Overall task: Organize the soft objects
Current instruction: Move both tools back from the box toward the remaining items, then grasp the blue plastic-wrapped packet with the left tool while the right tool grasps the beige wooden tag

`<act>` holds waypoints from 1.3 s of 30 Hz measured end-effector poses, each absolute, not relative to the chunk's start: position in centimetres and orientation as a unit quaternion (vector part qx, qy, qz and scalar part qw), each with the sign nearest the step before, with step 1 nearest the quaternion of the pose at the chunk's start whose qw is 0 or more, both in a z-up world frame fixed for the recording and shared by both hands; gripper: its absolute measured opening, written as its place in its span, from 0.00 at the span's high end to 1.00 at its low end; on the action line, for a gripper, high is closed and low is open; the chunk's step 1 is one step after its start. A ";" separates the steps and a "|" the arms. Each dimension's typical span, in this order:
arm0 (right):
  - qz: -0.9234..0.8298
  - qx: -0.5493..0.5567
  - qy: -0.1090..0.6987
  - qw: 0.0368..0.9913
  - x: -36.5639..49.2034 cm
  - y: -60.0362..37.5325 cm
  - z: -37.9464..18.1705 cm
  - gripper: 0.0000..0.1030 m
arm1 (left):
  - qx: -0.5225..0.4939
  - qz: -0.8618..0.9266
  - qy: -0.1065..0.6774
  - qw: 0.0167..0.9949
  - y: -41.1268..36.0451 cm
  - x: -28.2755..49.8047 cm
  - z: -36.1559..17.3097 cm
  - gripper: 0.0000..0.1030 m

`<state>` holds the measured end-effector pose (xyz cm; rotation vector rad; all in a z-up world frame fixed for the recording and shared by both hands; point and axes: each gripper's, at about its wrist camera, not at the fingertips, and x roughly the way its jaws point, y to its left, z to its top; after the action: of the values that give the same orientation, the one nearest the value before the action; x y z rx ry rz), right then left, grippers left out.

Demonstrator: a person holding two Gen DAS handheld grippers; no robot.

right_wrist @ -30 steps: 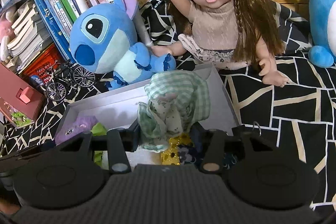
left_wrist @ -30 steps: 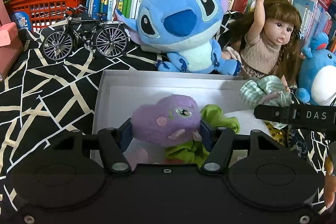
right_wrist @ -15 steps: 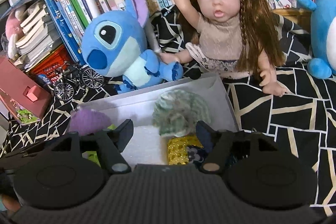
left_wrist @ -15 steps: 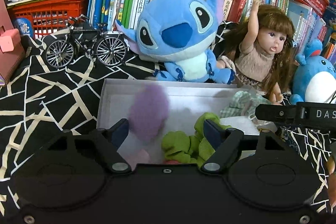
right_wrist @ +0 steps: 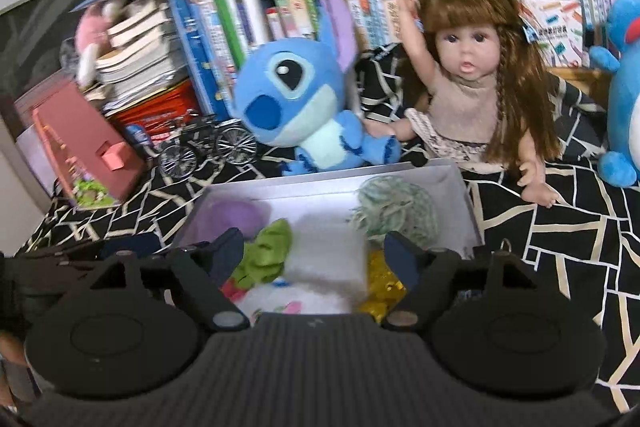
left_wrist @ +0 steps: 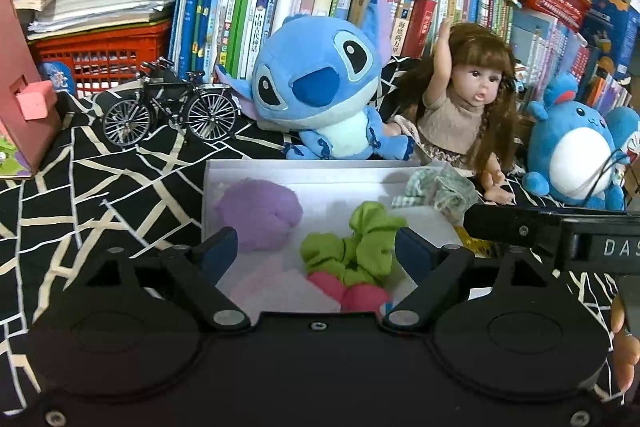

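Left wrist view: rounded fuzzy purple plush (left_wrist: 258, 213) lies in white box (left_wrist: 280, 173).

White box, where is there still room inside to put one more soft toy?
The white box has one bare patch in its middle, between the purple plush ball and the green-checked cloth bundle. The near end is crowded: the crumpled green cloth, a pink piece and a yellow glittery item.

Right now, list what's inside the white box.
The white box holds a purple plush, a green cloth, pink fabric, a green-checked bundle and something gold and glittery. The grippers hide its near end.
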<state>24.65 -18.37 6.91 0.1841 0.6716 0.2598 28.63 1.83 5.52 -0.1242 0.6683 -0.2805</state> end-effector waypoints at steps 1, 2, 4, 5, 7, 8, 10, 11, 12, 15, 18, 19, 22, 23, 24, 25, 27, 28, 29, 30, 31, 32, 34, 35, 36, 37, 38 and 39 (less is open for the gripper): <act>0.130 0.084 0.324 0.933 24.1 -18.1 6.9 0.15 | -0.059 -0.138 0.325 0.934 2.0 28.1 5.6 0.17; 0.133 0.078 0.319 0.935 23.6 -17.9 7.0 0.15 | -0.057 -0.138 0.322 0.935 2.2 27.6 5.7 0.17; 0.141 0.064 0.311 0.938 22.6 -17.3 7.0 0.14 | -0.052 -0.140 0.314 0.937 2.7 26.3 5.9 0.16; 0.145 0.060 0.308 0.938 22.1 -17.1 7.0 0.14 | -0.051 -0.142 0.311 0.939 2.9 25.8 6.0 0.16; 0.156 0.060 0.303 0.938 21.1 -16.8 7.0 0.13 | -0.047 -0.141 0.305 0.941 3.4 24.6 6.1 0.16; 0.161 0.061 0.301 0.938 20.6 -16.7 7.0 0.12 | -0.046 -0.139 0.302 0.942 3.7 23.9 6.1 0.16; 0.168 0.061 0.297 0.938 19.6 -16.5 6.8 0.11 | -0.046 -0.138 0.300 0.943 4.2 22.8 6.0 0.16; 0.170 0.060 0.295 0.938 19.2 -16.3 6.7 0.11 | -0.045 -0.138 0.300 0.943 4.5 22.1 5.9 0.15; 0.173 0.057 0.293 0.938 18.7 -16.2 6.6 0.11 | -0.044 -0.138 0.300 0.943 4.7 21.7 5.9 0.14; 0.180 0.050 0.289 0.939 17.4 -15.7 6.2 0.08 | -0.036 -0.134 0.296 0.945 5.3 19.9 5.6 0.13; 0.184 0.046 0.282 0.940 16.1 -15.3 5.7 0.06 | -0.033 -0.130 0.289 0.948 5.9 18.3 5.3 0.12; 0.185 0.043 0.281 0.941 15.7 -15.1 5.6 0.06 | -0.033 -0.130 0.287 0.948 6.1 17.8 5.2 0.12; 0.189 0.035 0.275 0.942 14.4 -14.7 5.0 0.04 | -0.029 -0.130 0.285 0.949 6.6 16.5 4.9 0.11; 0.190 0.029 0.272 0.943 13.9 -14.5 4.9 0.03 | -0.027 -0.130 0.285 0.949 6.8 16.2 4.8 0.11; 0.191 0.023 0.269 0.944 13.5 -14.2 4.7 0.02 | -0.026 -0.128 0.285 0.950 7.0 15.7 4.7 0.11; 0.191 0.018 0.266 0.945 13.1 -14.0 4.6 0.02 | -0.025 -0.127 0.285 0.950 7.1 15.5 4.6 0.11; 0.194 0.007 0.261 0.946 12.3 -13.5 4.3 0.01 | -0.024 -0.124 0.284 0.950 7.4 14.9 4.4 0.10; 0.196 0.003 0.260 0.946 12.0 -13.3 4.1 0.00 | -0.023 -0.122 0.285 0.950 7.6 14.6 4.2 0.10; 0.198 -0.001 0.259 0.945 11.6 -13.1 3.9 0.00 | -0.021 -0.122 0.286 0.950 7.7 14.3 4.0 0.10; 0.200 -0.004 0.259 0.945 11.3 -12.8 3.7 0.00 | -0.018 -0.122 0.286 0.950 7.9 14.0 3.9 0.10; 0.202 -0.007 0.259 0.945 11.0 -12.6 3.5 0.00 | -0.016 -0.121 0.287 0.950 8.0 13.8 3.7 0.10; 0.205 -0.010 0.259 0.944 10.7 -12.3 3.3 0.00 | -0.015 -0.120 0.289 0.950 8.1 13.6 3.5 0.10; 0.210 -0.016 0.260 0.942 10.3 -11.8 2.9 0.00 | -0.016 -0.116 0.293 0.949 8.5 13.3 3.2 0.10; 0.214 -0.020 0.262 0.941 10.1 -11.5 2.7 0.00 | -0.018 -0.115 0.296 0.948 8.7 13.2 3.0 0.10; 0.217 -0.024 0.264 0.940 9.9 -11.2 2.5 0.00 | -0.022 -0.114 0.300 0.947 9.0 13.1 2.9 0.10; 0.220 -0.028 0.265 0.938 9.8 -10.8 2.3 0.00 | -0.026 -0.113 0.304 0.946 9.2 13.2 2.7 0.10; 0.223 -0.032 0.267 0.937 9.7 -10.5 2.1 0.00 | -0.029 -0.112 0.308 0.944 9.4 13.2 2.5 0.10; 0.225 -0.035 0.269 0.936 9.5 -10.2 1.8 0.00 | -0.032 -0.108 0.310 0.944 9.5 13.2 2.4 0.10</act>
<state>9.54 -10.18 1.84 -0.0711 0.5495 0.4607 13.23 9.55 2.37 -0.0643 0.6312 -0.2211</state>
